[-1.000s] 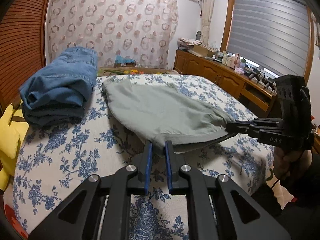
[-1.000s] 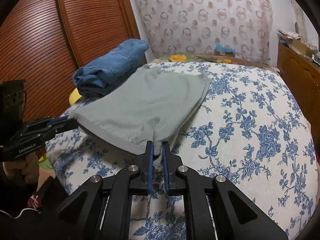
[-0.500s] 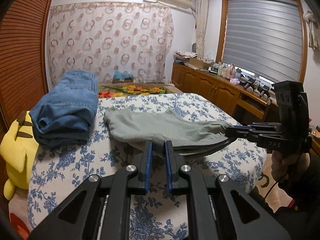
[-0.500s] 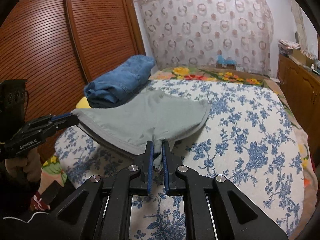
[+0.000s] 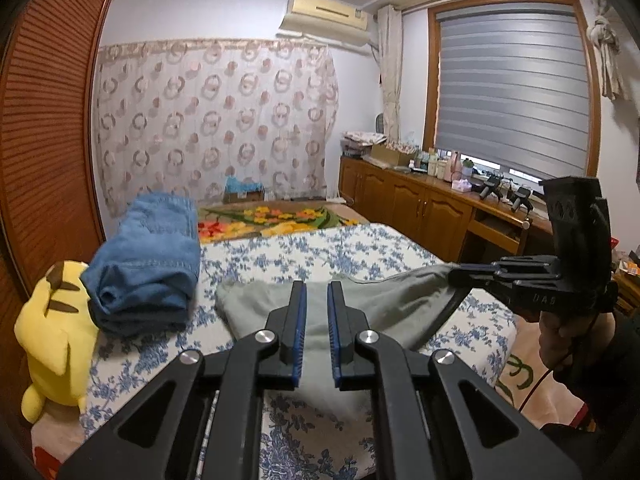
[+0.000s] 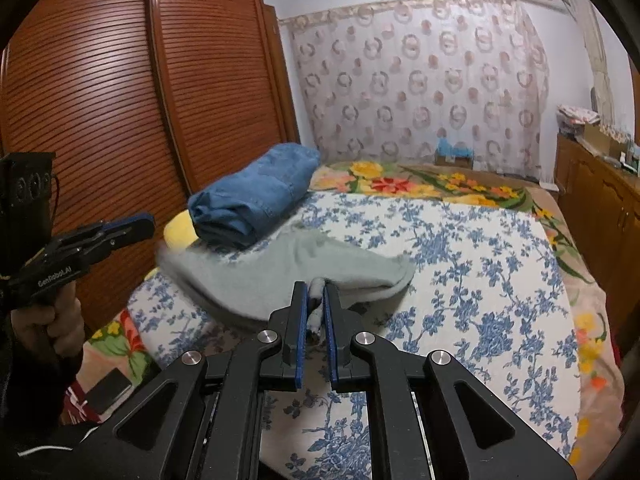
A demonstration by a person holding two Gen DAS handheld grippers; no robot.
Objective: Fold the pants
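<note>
The grey-green pants (image 5: 380, 300) lie on the blue-flowered bedspread (image 5: 340, 248), one corner lifted to the right. My left gripper (image 5: 317, 292) stands above them with a narrow gap between its blue pads and no cloth in it. In the right wrist view it (image 6: 140, 226) is raised at the left, apart from the pants (image 6: 288, 272). My right gripper (image 6: 316, 292) is shut on a bunched corner of the pants. In the left wrist view it (image 5: 460, 268) holds that corner up at the bed's right side.
Folded blue jeans (image 5: 148, 264) lie at the bed's left, next to a yellow plush toy (image 5: 56, 332). A wooden wardrobe (image 6: 120, 100) stands at the left. Wooden cabinets (image 5: 420, 208) with bottles run under the window at the right.
My left gripper has let go of the pants corner and risen; that side has dropped onto the bed. Both grippers have moved up. My right gripper still holds its corner.
</note>
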